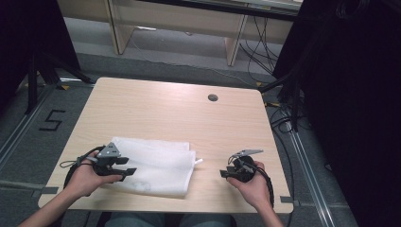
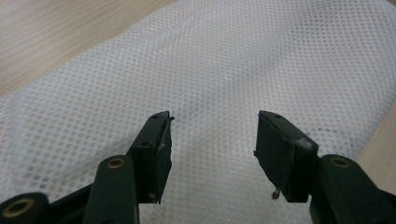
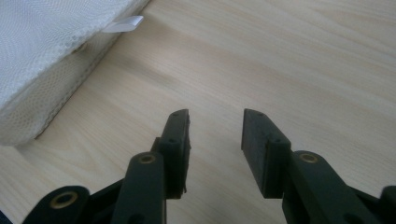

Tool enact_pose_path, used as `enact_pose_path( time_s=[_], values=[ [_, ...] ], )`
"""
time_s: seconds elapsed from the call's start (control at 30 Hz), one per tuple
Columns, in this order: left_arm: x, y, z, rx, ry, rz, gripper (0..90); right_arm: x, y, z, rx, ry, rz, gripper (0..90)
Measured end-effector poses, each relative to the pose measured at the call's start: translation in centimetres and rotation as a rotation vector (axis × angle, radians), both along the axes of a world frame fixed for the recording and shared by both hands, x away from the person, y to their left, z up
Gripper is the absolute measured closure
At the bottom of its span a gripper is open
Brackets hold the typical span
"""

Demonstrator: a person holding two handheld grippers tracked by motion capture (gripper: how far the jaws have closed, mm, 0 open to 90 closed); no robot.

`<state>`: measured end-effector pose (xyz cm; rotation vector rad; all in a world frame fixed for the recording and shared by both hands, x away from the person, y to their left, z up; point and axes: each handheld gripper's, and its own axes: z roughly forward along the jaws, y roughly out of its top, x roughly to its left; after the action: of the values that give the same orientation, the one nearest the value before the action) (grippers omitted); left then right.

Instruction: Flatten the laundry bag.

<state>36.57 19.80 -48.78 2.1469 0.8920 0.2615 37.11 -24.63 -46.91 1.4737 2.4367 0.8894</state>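
A folded white mesh bag (image 1: 156,165) lies flat at the front left of the wooden table (image 1: 170,113). My left gripper (image 1: 130,171) hovers over the bag's left part, jaws open, with only mesh (image 2: 224,84) beneath them and nothing between. My right gripper (image 1: 222,174) sits at the front right, a short way right of the bag, open above bare wood. In the right gripper view the open jaws (image 3: 215,140) point across the wood, and the bag's edge (image 3: 46,65) with its small white tab (image 3: 125,23) lies at the upper left.
A dark round grommet (image 1: 213,98) sits near the table's far edge. Beyond the table stand wooden furniture legs (image 1: 118,28) and loose cables (image 1: 260,47) on the floor. Black curtains (image 1: 350,94) hang at the right and far left.
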Motion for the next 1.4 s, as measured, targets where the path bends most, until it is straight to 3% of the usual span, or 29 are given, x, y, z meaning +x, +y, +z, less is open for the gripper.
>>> enact_pose_path(
  time_s=[0.1, 0.2, 0.33, 0.4, 0.43, 0.47, 0.53, 0.57, 0.6, 0.63, 0.67, 0.77, 0.8, 0.83, 0.93, 0.97, 1.0, 1.03, 1.07, 1.13, 1.17, 1.2, 1.27, 1.33, 1.4],
  values=[
    [-0.1, -0.3, -0.3, 0.006, 0.016, -0.023, 45.8, 0.2, -0.1, -0.4, 0.021, -0.012, -0.008, 60.7],
    [-0.1, -0.6, -0.2, 0.012, 0.018, -0.037, 47.1, 0.3, -0.2, -0.2, 0.010, 0.007, -0.008, 60.6],
    [-0.5, -1.1, -0.2, -0.024, 0.021, -0.049, 49.0, 0.3, -0.3, -0.3, 0.014, 0.008, -0.016, 61.0],
    [-0.5, -1.0, 0.0, 0.000, 0.014, -0.067, 49.8, 0.3, -0.3, -0.2, 0.010, 0.008, -0.015, 61.0],
    [-0.6, -1.2, 0.2, -0.025, 0.015, -0.055, 50.2, 0.3, -0.2, -0.1, 0.008, 0.008, -0.020, 61.0],
    [-0.5, -0.9, 0.4, -0.004, 0.003, -0.059, 50.6, 0.5, -0.4, 0.0, 0.003, 0.008, 0.008, 60.9],
    [-0.5, -0.3, 0.7, 0.003, -0.011, -0.019, 51.3, 0.5, -0.3, 0.4, -0.007, -0.007, 0.002, 60.5],
    [-0.6, 0.1, 0.8, -0.007, -0.012, -0.001, 51.3, 0.5, 0.0, 0.6, -0.004, -0.009, -0.033, 60.2],
    [-0.5, 0.6, 0.9, 0.004, -0.019, 0.020, 51.3, 0.5, 0.3, 0.6, 0.037, -0.032, -0.034, 59.8],
    [-0.4, 0.9, 0.9, -0.011, -0.017, 0.052, 51.2, 0.5, 0.4, 1.2, 0.015, -0.001, -0.027, 59.3],
    [-0.3, 1.2, 1.0, 0.011, -0.023, 0.060, 51.2, 0.6, 0.5, 1.4, 0.012, -0.010, 0.008, 59.0],
    [-0.1, 1.9, 1.1, 0.046, -0.032, 0.088, 51.1, 0.8, 1.6, 1.4, 0.037, -0.029, -0.007, 58.4],
    [0.0, 2.4, 1.3, 0.078, -0.022, 0.081, 51.6, 0.9, 1.9, 1.4, 0.031, -0.026, 0.005, 58.3],
    [-0.1, 2.4, 1.3, 0.078, -0.018, 0.072, 52.1, 1.1, 2.2, 1.3, 0.047, -0.034, 0.006, 58.3],
    [-0.6, 1.7, 1.2, 0.039, 0.044, 0.013, 56.8, 1.7, 3.2, 1.3, 0.034, -0.026, 0.042, 58.3],
    [-0.6, 1.7, 1.2, 0.039, 0.044, 0.013, 59.9, 1.7, 3.2, 1.3, 0.034, -0.026, 0.042, 58.3],
    [-0.8, 1.3, 1.3, 0.038, 0.064, -0.029, 62.8, 2.0, 3.8, 1.3, 0.025, -0.014, 0.054, 58.8],
    [-1.4, 0.4, 1.5, 0.042, 0.086, -0.104, 65.6, 2.0, 4.2, 1.1, 0.036, -0.028, 0.056, 58.9],
    [-1.4, 0.4, 1.5, 0.042, 0.086, -0.104, 68.7, 2.0, 4.2, 1.1, 0.036, -0.028, 0.056, 58.9],
    [-2.2, -0.9, 1.3, 0.076, 0.110, -0.175, 73.3, 1.6, 4.5, 1.3, 0.028, -0.012, 0.079, 59.0],
    [-2.2, -1.1, 1.0, 0.116, 0.107, -0.199, 75.9, 1.5, 4.6, 1.0, 0.048, -0.042, 0.088, 59.0],
    [-1.9, -1.1, 0.8, 0.192, 0.101, -0.247, 77.2, 1.3, 4.4, 1.3, 0.028, -0.010, 0.085, 59.0],
    [-1.8, -1.4, 0.4, 0.206, 0.110, -0.234, 79.8, 0.9, 4.1, 1.3, 0.030, -0.002, 0.074, 59.0],
    [-1.0, -2.2, -0.5, 0.245, 0.104, -0.227, 79.8, 0.7, 3.9, 1.1, 0.044, -0.017, 0.063, 59.0],
    [-0.6, -2.6, -0.7, 0.246, 0.098, -0.225, 80.6, 0.4, 3.8, 1.0, 0.052, -0.025, 0.052, 59.0]
  ],
)
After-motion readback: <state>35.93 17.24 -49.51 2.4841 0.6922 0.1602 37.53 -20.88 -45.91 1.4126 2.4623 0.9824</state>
